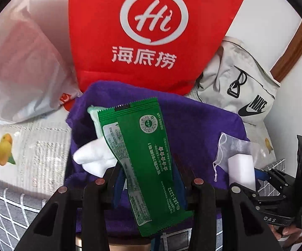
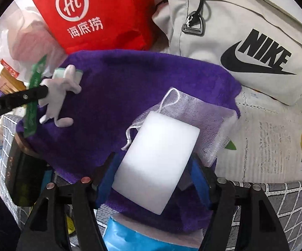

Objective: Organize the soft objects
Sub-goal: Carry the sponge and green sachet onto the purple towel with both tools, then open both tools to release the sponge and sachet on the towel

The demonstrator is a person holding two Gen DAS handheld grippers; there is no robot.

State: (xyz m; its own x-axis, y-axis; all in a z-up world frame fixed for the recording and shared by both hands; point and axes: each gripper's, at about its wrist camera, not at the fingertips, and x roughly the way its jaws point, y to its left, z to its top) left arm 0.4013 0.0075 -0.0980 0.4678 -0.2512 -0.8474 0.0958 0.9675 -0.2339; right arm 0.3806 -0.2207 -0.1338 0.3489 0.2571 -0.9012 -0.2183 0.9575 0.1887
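Note:
My left gripper (image 1: 149,177) is shut on a green foil packet (image 1: 138,146), held above a purple towel (image 1: 192,125). A white soft figure (image 1: 92,156) and a mint sponge (image 1: 93,115) lie on the towel behind the packet. In the right wrist view a white sponge block (image 2: 157,156) sits between the jaws of my right gripper (image 2: 152,161). It rests on a mesh drawstring bag (image 2: 209,121) on the purple towel (image 2: 130,83). A gap shows beside the right pad, so the jaws stand open.
A red non-woven bag (image 1: 151,31), a pale Nike bag (image 2: 245,31) and a translucent plastic bag (image 1: 21,62) crowd the back. Tissue packs with a yellow bird print (image 2: 276,136) flank the towel on a grey grid-patterned cloth (image 1: 4,205). A hand shows at the left edge.

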